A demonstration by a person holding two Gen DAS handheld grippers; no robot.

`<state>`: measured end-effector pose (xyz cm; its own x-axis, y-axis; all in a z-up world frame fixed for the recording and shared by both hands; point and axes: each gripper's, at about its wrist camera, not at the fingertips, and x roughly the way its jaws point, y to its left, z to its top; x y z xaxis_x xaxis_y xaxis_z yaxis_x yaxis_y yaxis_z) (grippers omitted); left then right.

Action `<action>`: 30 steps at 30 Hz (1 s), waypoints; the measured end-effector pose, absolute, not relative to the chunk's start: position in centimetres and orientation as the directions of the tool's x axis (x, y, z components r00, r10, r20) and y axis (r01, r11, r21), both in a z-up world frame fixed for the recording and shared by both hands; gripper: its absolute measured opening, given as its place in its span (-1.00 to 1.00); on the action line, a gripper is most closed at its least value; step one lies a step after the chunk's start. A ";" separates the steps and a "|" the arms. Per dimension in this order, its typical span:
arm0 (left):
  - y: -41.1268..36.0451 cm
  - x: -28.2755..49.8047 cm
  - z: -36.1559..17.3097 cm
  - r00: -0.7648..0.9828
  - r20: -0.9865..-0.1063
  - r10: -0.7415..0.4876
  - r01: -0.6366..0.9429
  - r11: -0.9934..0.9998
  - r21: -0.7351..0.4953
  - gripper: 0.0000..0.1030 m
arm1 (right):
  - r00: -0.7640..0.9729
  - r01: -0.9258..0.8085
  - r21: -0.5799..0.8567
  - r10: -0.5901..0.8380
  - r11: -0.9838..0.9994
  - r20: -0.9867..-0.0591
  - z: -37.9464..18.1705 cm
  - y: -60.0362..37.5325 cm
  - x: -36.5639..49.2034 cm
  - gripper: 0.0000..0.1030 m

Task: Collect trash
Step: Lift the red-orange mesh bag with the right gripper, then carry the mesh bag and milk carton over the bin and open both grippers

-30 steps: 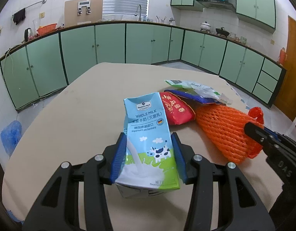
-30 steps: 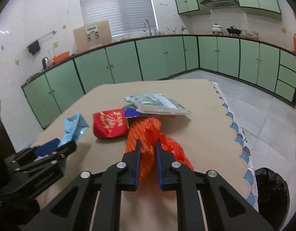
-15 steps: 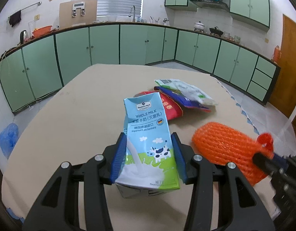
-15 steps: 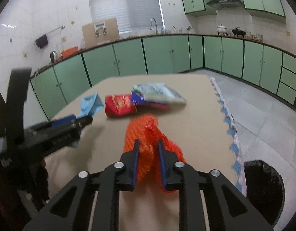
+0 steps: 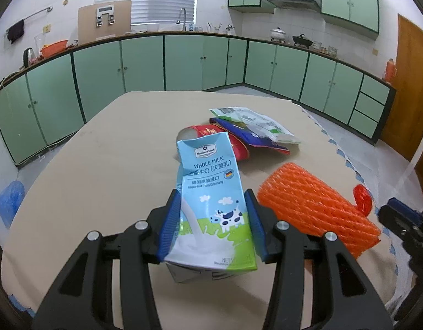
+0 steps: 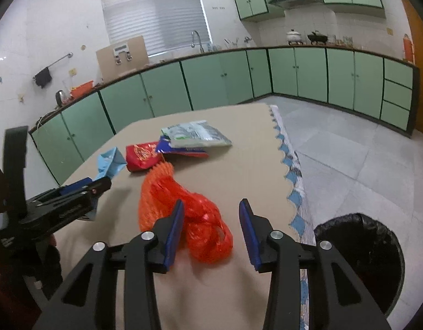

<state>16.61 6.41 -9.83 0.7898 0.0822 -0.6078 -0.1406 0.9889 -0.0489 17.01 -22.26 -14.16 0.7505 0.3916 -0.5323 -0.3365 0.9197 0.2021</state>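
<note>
My left gripper (image 5: 213, 221) is shut on a blue and white whole-milk carton (image 5: 211, 200), held just above the beige table (image 5: 101, 170). An orange mesh net bag (image 5: 316, 209) lies on the table to its right. In the right wrist view my right gripper (image 6: 211, 221) is open, and the net bag (image 6: 184, 211) lies loose between and in front of its fingers. A red snack packet (image 6: 141, 155), a blue wrapper (image 6: 181, 148) and a white-green pouch (image 6: 196, 134) lie farther back. The left gripper (image 6: 60, 203) shows at the left.
A bin lined with a black bag (image 6: 360, 258) stands on the tiled floor right of the table's scalloped edge (image 6: 291, 181). Green cabinets (image 5: 184, 63) line the walls. A blue bag (image 5: 9, 203) lies on the floor at the left.
My right gripper has opened and let go of the orange net bag, which now lies on the table nearer the right edge. The left gripper keeps its hold on the milk carton.
</note>
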 end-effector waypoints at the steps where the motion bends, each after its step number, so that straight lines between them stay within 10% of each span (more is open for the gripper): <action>1: 6.2 16.5 -9.9 0.788 -0.610 0.078 -0.136 0.989 -0.049 -0.12 | 0.745 -0.339 0.203 0.394 0.919 -0.538 -14.5 -22.1 17.1 -0.20; 9: 5.2 16.4 -10.3 0.785 -0.617 0.064 -0.112 0.993 -0.039 -0.12 | 0.685 -0.357 0.215 0.411 0.909 -0.602 -17.1 -20.7 18.6 -0.21; 14: 5.2 16.5 -10.1 0.786 -0.615 0.065 -0.115 0.993 -0.041 -0.12 | 0.680 -0.376 0.212 0.424 0.902 -0.599 -17.0 -21.0 18.4 -0.68; 30: 0.5 17.1 -7.2 0.827 -0.561 -0.033 0.002 0.998 -0.057 -0.12 | 0.801 -0.295 0.235 0.374 0.926 -0.468 -11.2 -26.5 16.9 -0.73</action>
<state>17.10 0.52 -7.16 0.8271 -0.0332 -0.5611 0.0016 0.9984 -0.0567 16.90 -26.48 -11.16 0.8010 0.3735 -0.4678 -0.2948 0.9263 0.2348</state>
